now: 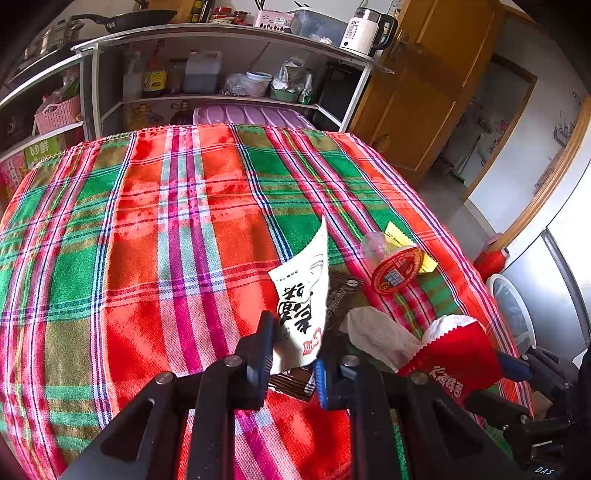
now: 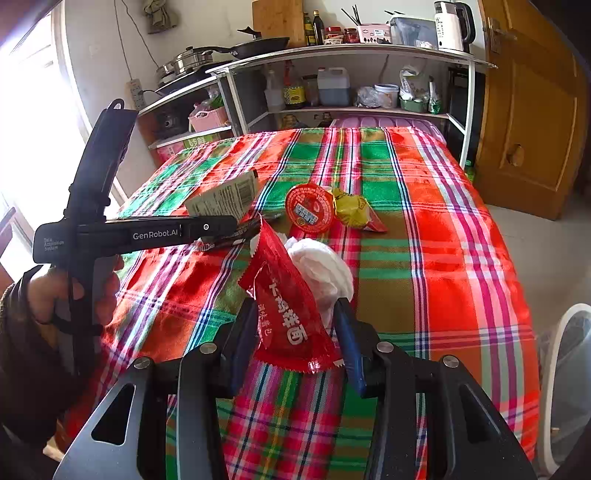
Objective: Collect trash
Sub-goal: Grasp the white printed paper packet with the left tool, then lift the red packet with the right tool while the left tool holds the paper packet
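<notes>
Trash on plaid counter (image 1: 147, 229), left hand-held gripper (image 1: 291, 354) clamped on white packet (image 1: 303, 295), right hand-held gripper (image 2: 295, 343) clamped on red sachet (image 2: 288, 302).

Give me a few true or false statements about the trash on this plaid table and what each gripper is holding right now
1. The left gripper holds a white packet. True.
2. The right gripper is empty. False: its jaws are closed on a red packet.
3. A round red lid lies on the tablecloth. True.
4. The yellow wrapper sits left of the lid in the right wrist view. False: it is to the right.
5. A kettle stands on the shelf. True.
</notes>
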Available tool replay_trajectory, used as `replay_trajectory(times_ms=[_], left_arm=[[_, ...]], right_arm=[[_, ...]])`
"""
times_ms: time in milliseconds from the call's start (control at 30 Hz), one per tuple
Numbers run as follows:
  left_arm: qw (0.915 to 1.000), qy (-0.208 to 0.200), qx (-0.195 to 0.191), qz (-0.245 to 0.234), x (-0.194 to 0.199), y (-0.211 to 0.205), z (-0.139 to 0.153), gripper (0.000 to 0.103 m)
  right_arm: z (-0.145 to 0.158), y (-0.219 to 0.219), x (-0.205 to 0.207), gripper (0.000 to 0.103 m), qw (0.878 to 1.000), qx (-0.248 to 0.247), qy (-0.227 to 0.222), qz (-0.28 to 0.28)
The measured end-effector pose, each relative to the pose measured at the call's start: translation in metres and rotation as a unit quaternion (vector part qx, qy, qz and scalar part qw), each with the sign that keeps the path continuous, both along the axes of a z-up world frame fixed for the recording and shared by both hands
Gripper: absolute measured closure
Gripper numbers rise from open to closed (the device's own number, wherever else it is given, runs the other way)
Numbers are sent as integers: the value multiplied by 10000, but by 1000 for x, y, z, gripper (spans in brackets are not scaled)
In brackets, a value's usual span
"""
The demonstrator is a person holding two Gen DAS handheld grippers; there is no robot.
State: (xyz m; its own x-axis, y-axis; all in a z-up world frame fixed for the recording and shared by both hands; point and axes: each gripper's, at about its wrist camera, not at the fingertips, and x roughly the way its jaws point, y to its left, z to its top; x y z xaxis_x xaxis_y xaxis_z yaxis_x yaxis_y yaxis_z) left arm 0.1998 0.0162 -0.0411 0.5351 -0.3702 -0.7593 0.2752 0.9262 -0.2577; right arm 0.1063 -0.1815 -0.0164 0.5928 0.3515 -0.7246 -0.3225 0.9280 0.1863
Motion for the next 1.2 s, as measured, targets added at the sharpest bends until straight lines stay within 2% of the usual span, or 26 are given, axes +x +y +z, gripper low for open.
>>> replay_trajectory(times_ms=[67,200,233,267,300,600,933,1133,1200], left_arm=[[10000,-11,35,1,-1,-1,0,84],[10000,-21,40,26,-2,-1,1,85],[10000,-31,46,33,-3,-1,1,85],[10000,-31,47,30,-3,-1,2,85],[10000,-34,47,35,-4,0,2,86],[9999,-92,10,122,-8,7,9,86],[9994,-257,-39,236,-25,18,25,86],[9990,-294,-43,330,-32,23,28,86],[9991,-282,-46,322,-34,24,27,86]], right_arm=[[-1,-1,-1,70,10000,33,13,-3],[-3,-1,0,82,9999,67,74,-17],[-3,0,-1,86,10000,44,76,-32],[-3,0,-1,95,10000,32,71,-44],[-4,0,-1,96,10000,25,68,-55],[-2,-2,-7,99,10000,84,29,-22],[13,-11,-15,100,9985,524,-155,-54],[12,-13,-12,100,9975,700,-122,15],[12,-12,-10,96,9979,639,-132,-54]])
